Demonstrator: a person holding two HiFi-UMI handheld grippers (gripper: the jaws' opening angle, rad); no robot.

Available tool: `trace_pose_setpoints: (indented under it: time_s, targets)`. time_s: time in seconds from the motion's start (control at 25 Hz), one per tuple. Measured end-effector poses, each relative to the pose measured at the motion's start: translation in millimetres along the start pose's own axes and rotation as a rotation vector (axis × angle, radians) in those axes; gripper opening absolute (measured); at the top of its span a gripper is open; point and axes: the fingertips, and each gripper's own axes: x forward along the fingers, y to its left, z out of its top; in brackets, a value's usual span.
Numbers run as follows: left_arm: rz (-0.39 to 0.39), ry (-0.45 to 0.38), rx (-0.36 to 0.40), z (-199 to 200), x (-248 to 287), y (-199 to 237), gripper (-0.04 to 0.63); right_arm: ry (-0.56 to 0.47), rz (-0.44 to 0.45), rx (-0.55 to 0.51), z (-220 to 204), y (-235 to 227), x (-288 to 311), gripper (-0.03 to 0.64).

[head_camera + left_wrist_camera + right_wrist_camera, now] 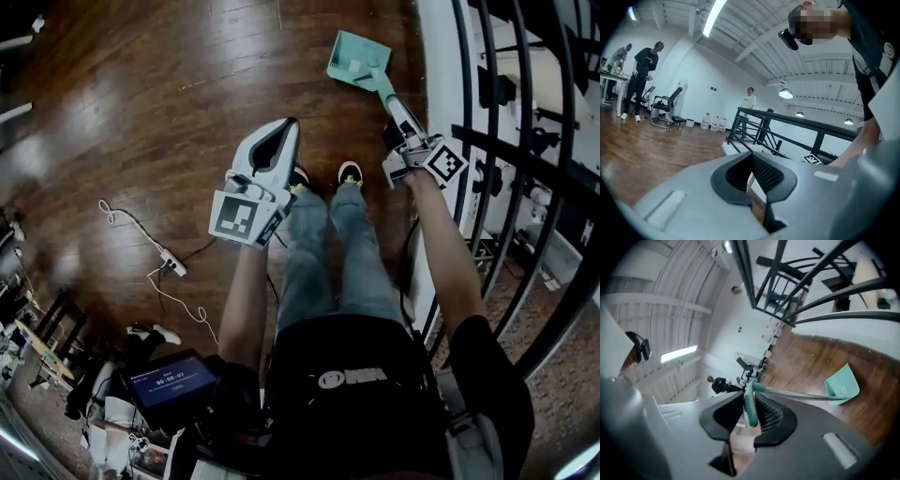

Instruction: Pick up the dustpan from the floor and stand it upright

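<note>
A dark screen [171,384] at the lower left of the head view shows a timer in light digits, seemingly 00:00:07, under a smaller line too fine to read. The black shirt [375,417] carries a white logo [352,378], an oval followed by block letters, seen upside down and not legible. The left marker cube [234,217] and the right marker cube [448,161] bear black-and-white square codes, no letters. A pale sticker [353,67] on the teal dustpan [371,51] shows no readable print.
</note>
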Motion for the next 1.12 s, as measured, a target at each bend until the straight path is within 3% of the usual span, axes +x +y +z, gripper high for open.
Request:
trace_pose_setpoints:
  time_s: [0.12,0.32,0.48,0.68,0.76,0.84,0.96,1.12]
  targets:
    - [-0.023,0.004,0.016,1.9,4.5,-4.6,0.012,-0.074,-0.010,0.067,4.0,-16.6,-9.8,0.078]
    - [-0.045,0.011,0.039,5.8,20.5,-7.5,0.012,0.011,0.005,0.030,-5.3,-18.2,4.1,0.096]
    - [-0.051,0.020,0.068,13.0,24.8,-18.4,0.012,0.039,-0.058,-0.083,0.6,-23.4,1.5,0.236]
    - [-0.006,0.000,0.147,67.9,-26.3,-68.1,0.012,0.097,-0.197,-0.371,18.2,26.3,-32.8,0.265]
    - [-0.035,-0.002,0.166,80.4,-11.2,-76.9,0.012,0.084,-0.254,-0.531,50.9,29.8,-39.5,0.265]
    - [-0.079,-0.044,0.190,90.7,13.1,-83.4,0.012,0.055,-0.256,-0.693,88.0,42.1,-41.1,0.259]
    - [-0.106,-0.111,0.271,111.6,10.9,-90.0,0.012,0.002,-0.117,-0.905,103.6,116.3,-23.7,0.256]
    - [-0.096,-0.214,0.361,182.2,-56.0,-122.4,0.012,-0.068,0.106,-1.144,75.1,289.5,-28.6,0.267]
